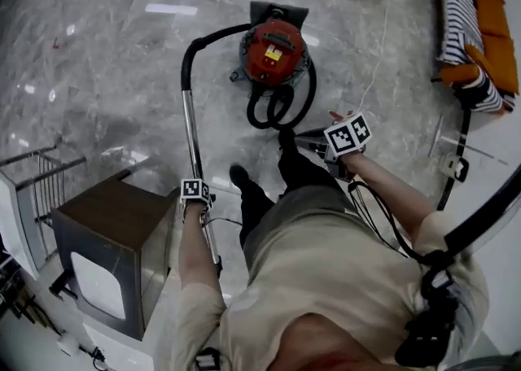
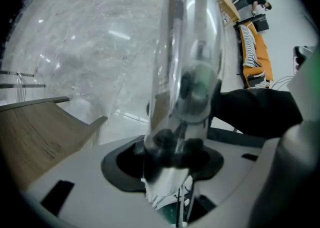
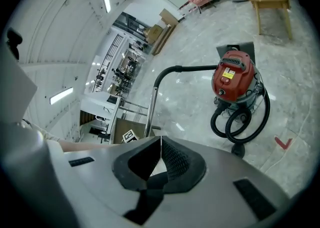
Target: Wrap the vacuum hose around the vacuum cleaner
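Walk the wand (image 1: 190, 125), clamped in the left hand-held gripper (image 1: 200, 202), round the vacuum cleaner (image 1: 275, 50) ahead (right hand-held gripper (image 3: 160, 154) closed, empty), hose (image 1: 311, 89) snug.

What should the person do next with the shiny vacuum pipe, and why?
Probably swing the metal wand closer to the red vacuum cleaner. The left tool grips the wand, but the black hose only lies in loose loops beside the cleaner, not around it, and the right tool is shut and empty.

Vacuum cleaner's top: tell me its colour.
Red vacuum cleaner top, with a yellow label; right gripper view shows it best.
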Action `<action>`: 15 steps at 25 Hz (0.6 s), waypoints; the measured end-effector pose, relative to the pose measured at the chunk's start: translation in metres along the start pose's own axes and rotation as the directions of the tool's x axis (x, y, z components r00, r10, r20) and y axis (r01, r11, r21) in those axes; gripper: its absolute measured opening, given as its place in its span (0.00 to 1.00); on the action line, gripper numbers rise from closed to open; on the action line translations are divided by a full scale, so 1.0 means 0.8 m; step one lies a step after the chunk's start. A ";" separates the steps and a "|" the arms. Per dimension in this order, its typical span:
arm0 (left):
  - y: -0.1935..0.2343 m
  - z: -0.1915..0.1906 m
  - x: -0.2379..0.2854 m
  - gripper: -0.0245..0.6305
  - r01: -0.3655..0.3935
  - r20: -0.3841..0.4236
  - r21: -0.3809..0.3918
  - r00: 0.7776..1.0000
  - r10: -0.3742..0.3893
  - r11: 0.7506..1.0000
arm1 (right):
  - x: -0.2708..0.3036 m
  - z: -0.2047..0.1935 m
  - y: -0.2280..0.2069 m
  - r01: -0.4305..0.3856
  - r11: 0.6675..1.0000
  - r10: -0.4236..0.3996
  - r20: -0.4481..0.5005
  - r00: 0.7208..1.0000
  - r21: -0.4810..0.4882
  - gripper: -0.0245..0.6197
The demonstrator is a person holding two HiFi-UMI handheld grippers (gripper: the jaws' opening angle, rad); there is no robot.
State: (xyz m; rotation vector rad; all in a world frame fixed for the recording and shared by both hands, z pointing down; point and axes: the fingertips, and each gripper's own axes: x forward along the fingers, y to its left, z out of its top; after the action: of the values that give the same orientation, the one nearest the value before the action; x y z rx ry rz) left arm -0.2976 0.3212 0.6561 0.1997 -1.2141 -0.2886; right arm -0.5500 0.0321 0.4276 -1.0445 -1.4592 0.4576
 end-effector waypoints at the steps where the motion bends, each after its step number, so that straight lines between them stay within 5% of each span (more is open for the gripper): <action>1: 0.015 0.000 0.006 0.34 -0.001 0.011 0.015 1.000 0.000 1.000 | 0.015 -0.008 0.008 0.021 1.000 -0.021 -0.005 1.000 -0.013 0.05; 6: 0.114 0.003 0.038 0.34 -0.057 0.077 0.090 0.996 0.050 0.994 | 0.108 -0.086 0.047 0.105 0.993 -0.107 -0.050 0.993 -0.048 0.05; 11: 0.167 0.018 0.075 0.34 -0.116 0.137 0.162 0.986 0.094 0.980 | 0.145 -0.179 0.063 0.176 0.977 -0.196 -0.184 0.963 -0.117 0.05; 15: 0.181 0.022 0.097 0.34 -0.130 0.104 0.185 0.988 0.113 0.974 | 0.144 -0.216 0.057 0.219 0.956 -0.261 -0.224 0.939 -0.196 0.05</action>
State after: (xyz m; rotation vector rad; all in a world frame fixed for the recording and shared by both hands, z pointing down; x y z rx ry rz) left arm -0.2734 0.4330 0.7749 0.2798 -1.3415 -0.0743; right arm -0.3585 0.0972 0.4929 -0.9987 -1.3938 0.0242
